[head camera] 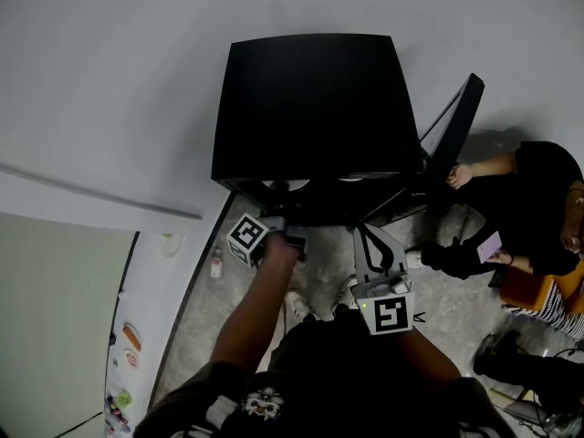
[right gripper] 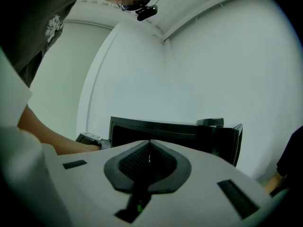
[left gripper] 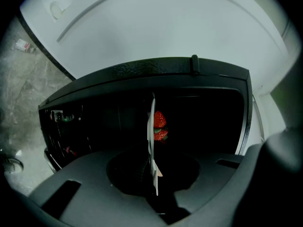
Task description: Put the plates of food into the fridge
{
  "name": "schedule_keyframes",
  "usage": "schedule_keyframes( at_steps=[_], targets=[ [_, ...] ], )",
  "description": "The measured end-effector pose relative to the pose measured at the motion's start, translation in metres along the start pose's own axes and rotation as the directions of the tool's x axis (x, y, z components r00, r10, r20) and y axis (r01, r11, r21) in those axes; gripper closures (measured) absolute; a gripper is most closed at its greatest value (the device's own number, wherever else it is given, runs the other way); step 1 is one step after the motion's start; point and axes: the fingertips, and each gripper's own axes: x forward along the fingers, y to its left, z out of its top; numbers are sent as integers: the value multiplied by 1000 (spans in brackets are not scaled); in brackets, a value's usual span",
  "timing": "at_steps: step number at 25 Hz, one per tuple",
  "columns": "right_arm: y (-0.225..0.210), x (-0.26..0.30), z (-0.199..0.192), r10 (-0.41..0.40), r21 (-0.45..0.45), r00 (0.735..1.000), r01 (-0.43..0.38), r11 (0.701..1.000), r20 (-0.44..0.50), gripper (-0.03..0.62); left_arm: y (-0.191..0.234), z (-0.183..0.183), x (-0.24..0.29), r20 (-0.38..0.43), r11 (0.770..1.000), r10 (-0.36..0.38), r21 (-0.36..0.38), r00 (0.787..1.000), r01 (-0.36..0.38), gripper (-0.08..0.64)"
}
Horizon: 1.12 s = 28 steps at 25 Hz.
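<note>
The black fridge (head camera: 310, 108) stands with its door (head camera: 453, 133) swung open to the right. My left gripper (head camera: 294, 236) reaches into its dark opening. In the left gripper view the left gripper (left gripper: 152, 174) is shut on the rim of a white plate (left gripper: 152, 126), seen edge-on, with red strawberries (left gripper: 159, 126) on it. The plate is inside the fridge's (left gripper: 156, 70) mouth; what lies under it is too dark to see. My right gripper (head camera: 370, 249) hangs back in front of the fridge. In its own view the right gripper (right gripper: 149, 157) is shut and holds nothing, facing the fridge (right gripper: 165, 129).
A person (head camera: 534, 203) sits on the floor right of the open door, holding a purple card. A small bottle (head camera: 216, 265) stands on the floor at the left. A white counter (head camera: 137, 318) with food items runs along the lower left. White walls surround the fridge.
</note>
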Motion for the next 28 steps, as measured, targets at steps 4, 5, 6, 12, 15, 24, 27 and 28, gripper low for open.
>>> schedule_keyframes(
  at_steps=[4, 5, 6, 12, 15, 24, 27, 28],
  targets=[
    [2, -1, 0, 0, -2, 1000, 0, 1000, 1, 568, -1, 5, -1, 24, 999, 20, 44, 1000, -21, 428],
    [3, -1, -1, 0, 0, 1000, 0, 1000, -2, 568, -2, 5, -4, 22, 998, 23, 62, 1000, -24, 414],
    [3, -1, -2, 0, 1, 1000, 0, 1000, -5, 568, -3, 5, -7, 19, 996, 27, 84, 999, -28, 396],
    [15, -1, 3, 11, -18, 1000, -10, 1000, 17, 568, -1, 1, -41, -11, 968, 65, 242, 998, -61, 387],
    [26, -1, 10, 23, -24, 999, -22, 999, 32, 568, -10, 1, -61, -26, 929, 50, 367, 998, -37, 390],
    [53, -10, 12, 32, -10, 998, -31, 999, 45, 568, -83, -45, -115, -172, 487, -51, 856, 984, 175, 502],
    [58, -15, 15, 21, -14, 998, -20, 1000, 55, 568, -106, -58, -131, -189, 286, -75, 936, 979, 203, 531],
    [59, -17, 16, 16, -15, 998, -15, 1000, 59, 568, -112, -61, -136, -191, 226, -78, 952, 978, 204, 535]
  ],
)
